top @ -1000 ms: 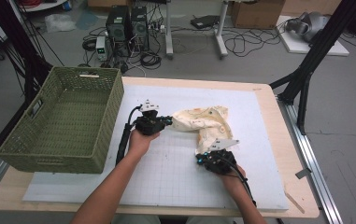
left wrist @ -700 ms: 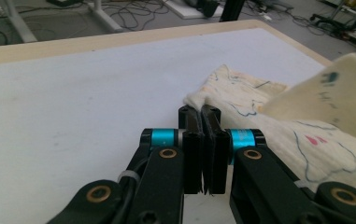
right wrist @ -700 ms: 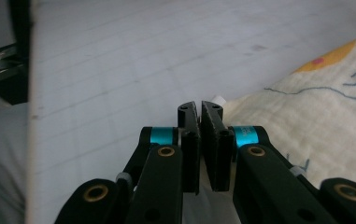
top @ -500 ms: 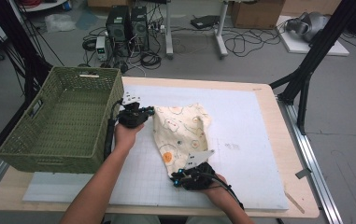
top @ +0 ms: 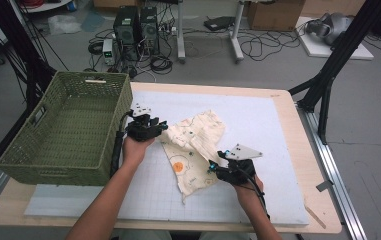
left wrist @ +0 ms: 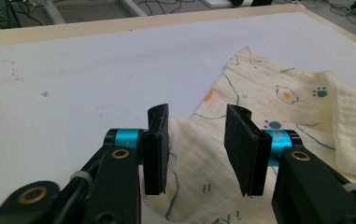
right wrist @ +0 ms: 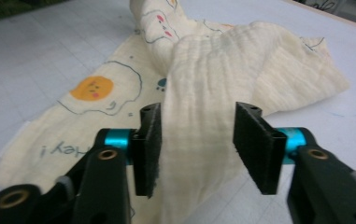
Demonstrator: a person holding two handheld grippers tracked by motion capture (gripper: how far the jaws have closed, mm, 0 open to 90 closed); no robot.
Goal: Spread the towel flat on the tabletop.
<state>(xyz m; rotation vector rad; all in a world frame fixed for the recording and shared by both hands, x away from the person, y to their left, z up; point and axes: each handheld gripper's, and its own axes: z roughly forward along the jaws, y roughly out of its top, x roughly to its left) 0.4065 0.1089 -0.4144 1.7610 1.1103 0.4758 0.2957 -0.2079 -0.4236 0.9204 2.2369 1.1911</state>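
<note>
While the cream printed cloth (top: 194, 150) lies rumpled on the white tabletop (top: 273, 125), both claws have just been opening; left claw (left wrist: 196, 149) and right claw (right wrist: 198, 149) straddle cloth folds, pads apart, beside a green basket (top: 63, 130).

Lab, computer towers (top: 137, 25) on floor, tangled cables (top: 258, 47), black rig frame (top: 335, 60)

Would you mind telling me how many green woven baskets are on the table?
1: the green basket stands at the table's left edge, beside the left gripper.
</note>
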